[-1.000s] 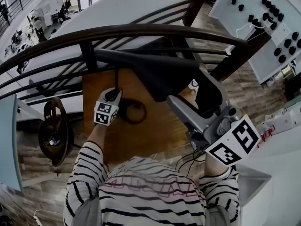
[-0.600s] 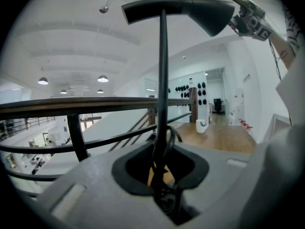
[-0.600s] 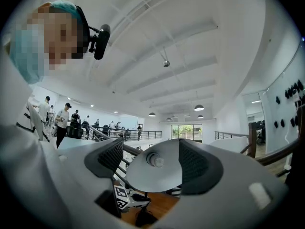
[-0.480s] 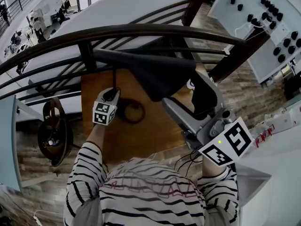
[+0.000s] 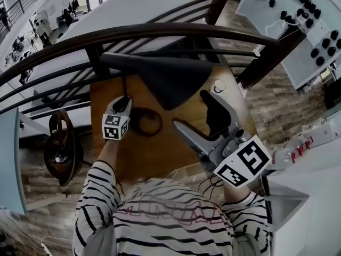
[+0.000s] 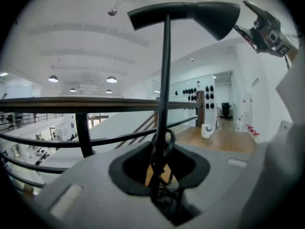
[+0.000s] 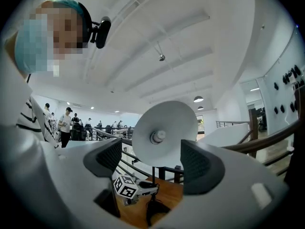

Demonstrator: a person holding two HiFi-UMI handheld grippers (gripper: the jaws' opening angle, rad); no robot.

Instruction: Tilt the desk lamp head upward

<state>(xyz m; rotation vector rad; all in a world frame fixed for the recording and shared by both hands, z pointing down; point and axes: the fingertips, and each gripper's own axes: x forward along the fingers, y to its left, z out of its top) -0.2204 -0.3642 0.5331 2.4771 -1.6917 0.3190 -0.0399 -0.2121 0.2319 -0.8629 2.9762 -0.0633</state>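
The desk lamp stands on the wooden surface [image 5: 160, 159], toward its far left corner, just in front of a dark railing [image 5: 160, 33]. Its thin stem [image 6: 164, 80] rises straight up, and the black lamp head [image 5: 165, 76] sits across its top, hanging over the far half of the surface. From the left gripper view the cone-shaped head [image 6: 209, 15] points out to one side and slants downward.

The left gripper [image 5: 123, 106] is low on the stem near the surface. Its jaws are narrow and have just been opening a little. The stem runs up between them, with the pads close against it on either side. A dark ring [image 5: 146, 122] lies on the surface just beside this gripper.

The right gripper [image 5: 191, 110] hovers over the right half of the surface, near the head but not touching it. Its jaws are wide apart with nothing between the pads. Its own view looks past them into the white inside of the lamp head [image 7: 164, 135], with the bulb at the middle. The left gripper [image 7: 143, 187] shows below.

A small white cup [image 5: 219, 86] stands at the far right corner of the surface.
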